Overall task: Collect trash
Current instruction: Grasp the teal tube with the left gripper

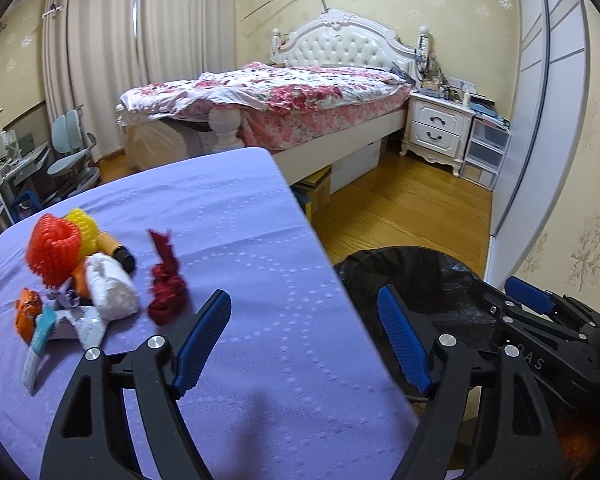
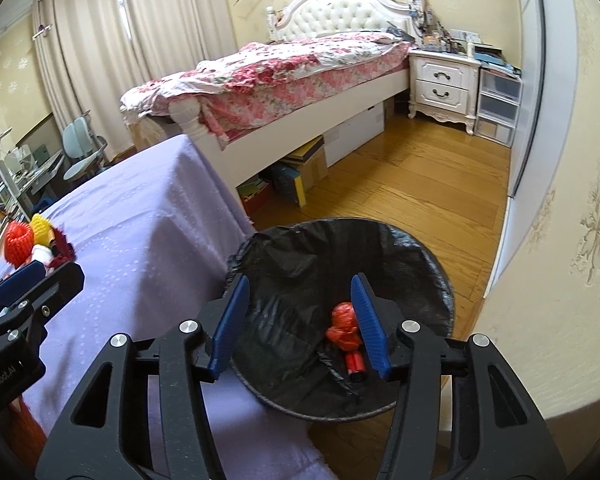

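Right gripper (image 2: 298,328) hangs over the bin (image 2: 440,264), jaws apart, nothing between them. In the bin, just past the jaws: a crumpled red wrapper (image 2: 342,326) and a small red tube (image 2: 355,366), long axis running near to far, dark end toward the camera.

Left gripper (image 1: 304,340) sits over the bench (image 1: 260,280) near its right edge, jaws wide apart, empty.

Remaining trash is clustered toward the bench's left side. Nearest the jaws: dark red scrap (image 1: 165,280), long axis near to far, thin end pointing to the far edge. Beside it a white wad (image 1: 112,288), an orange wrapper (image 1: 27,312), a white-teal strip (image 1: 38,350) hanging toward the near edge, then red foam net (image 1: 54,254) and yellow foam net (image 1: 83,222) further back.

Risks, as I judge:
- pile is tight, so closing on one piece may drag or knock neighbours
- the foam nets look springy and could slip out
- the two grippers could collide by the bench's right edge, where they sit close
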